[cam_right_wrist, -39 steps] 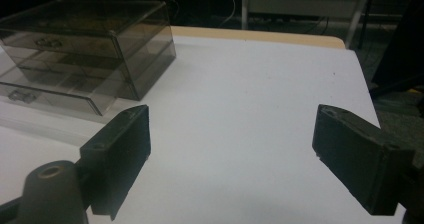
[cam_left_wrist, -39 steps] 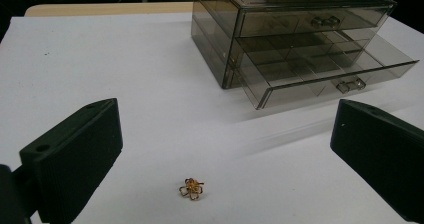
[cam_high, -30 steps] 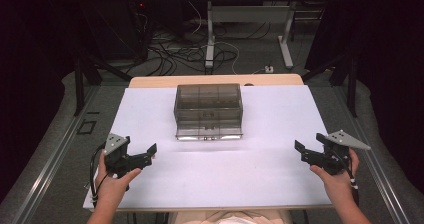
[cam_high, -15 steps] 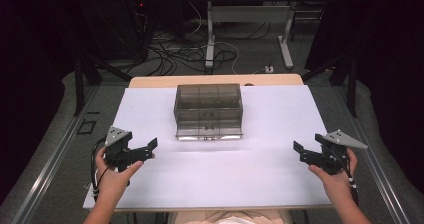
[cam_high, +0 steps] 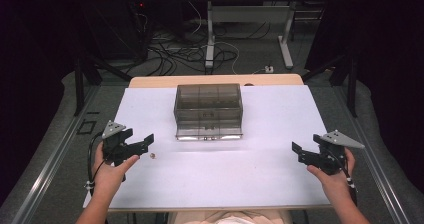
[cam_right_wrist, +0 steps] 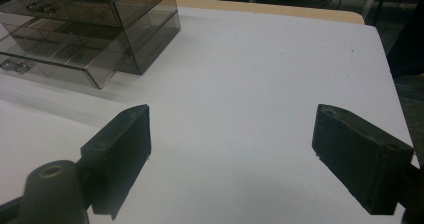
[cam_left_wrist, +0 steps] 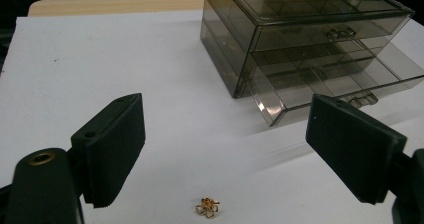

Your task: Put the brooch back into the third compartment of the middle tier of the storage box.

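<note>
1. Left hand-held gripper (cam_high: 142,145) hovers over the worktop (cam_high: 250,174) to the left of the smoky clear drawer box (cam_high: 208,111) and nearer the person; its jaws have just been closing but stand apart, with nothing pressed between the pads.
2. Small gold flower-shaped piece (cam_left_wrist: 207,207) lies flat on the worktop, in front of the drawer box and off its left corner; in the left gripper view it sits low between the two jaws, touching neither; in the high view it is a tiny speck (cam_high: 153,156) just beside the jaw tips.
3. Right hand-held gripper (cam_high: 300,151) is held over the worktop well to the right of the drawer box and nearer the person; its jaws stand wide apart over bare white surface, holding nothing.
4. Drawer box stands at the middle of the worktop toward the far edge; its lower drawer (cam_left_wrist: 320,84) is pulled part way out toward the person, the upper one (cam_left_wrist: 320,34) is in; both show divided compartments, whose contents I cannot tell.
5. A hand (cam_high: 111,176) grips the left tool from below, and another hand (cam_high: 334,176) grips the right tool.
</note>
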{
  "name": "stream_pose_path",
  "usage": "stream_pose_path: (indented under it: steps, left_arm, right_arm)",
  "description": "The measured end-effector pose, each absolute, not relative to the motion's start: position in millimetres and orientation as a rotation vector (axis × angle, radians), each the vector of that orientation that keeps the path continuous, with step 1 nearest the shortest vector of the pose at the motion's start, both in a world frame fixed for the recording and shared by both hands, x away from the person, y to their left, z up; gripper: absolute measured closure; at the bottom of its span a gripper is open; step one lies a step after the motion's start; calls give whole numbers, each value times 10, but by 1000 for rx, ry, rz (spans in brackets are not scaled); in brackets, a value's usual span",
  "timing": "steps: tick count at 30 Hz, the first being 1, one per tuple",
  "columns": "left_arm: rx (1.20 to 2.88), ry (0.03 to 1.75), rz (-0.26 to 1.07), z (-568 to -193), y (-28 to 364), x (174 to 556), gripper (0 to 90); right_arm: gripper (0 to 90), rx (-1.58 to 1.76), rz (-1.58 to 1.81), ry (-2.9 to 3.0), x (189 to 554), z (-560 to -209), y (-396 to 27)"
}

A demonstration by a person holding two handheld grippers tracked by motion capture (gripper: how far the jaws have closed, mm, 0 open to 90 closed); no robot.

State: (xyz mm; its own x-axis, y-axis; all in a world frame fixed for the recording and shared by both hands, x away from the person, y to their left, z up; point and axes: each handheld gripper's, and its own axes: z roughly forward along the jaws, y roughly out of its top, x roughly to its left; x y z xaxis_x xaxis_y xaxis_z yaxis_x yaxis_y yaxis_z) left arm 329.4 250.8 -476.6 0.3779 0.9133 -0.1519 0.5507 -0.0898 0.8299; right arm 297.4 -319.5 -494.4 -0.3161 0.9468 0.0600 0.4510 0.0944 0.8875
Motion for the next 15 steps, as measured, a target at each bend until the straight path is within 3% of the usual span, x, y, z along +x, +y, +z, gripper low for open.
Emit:
stream_pose_path:
  steps: [15]
  left_arm:
    - [1794, 1317, 465, -4913, 2553, 3408, 237]
  right_arm:
    - [159, 1389, 1172, 1829, 2988, -4975, -3209]
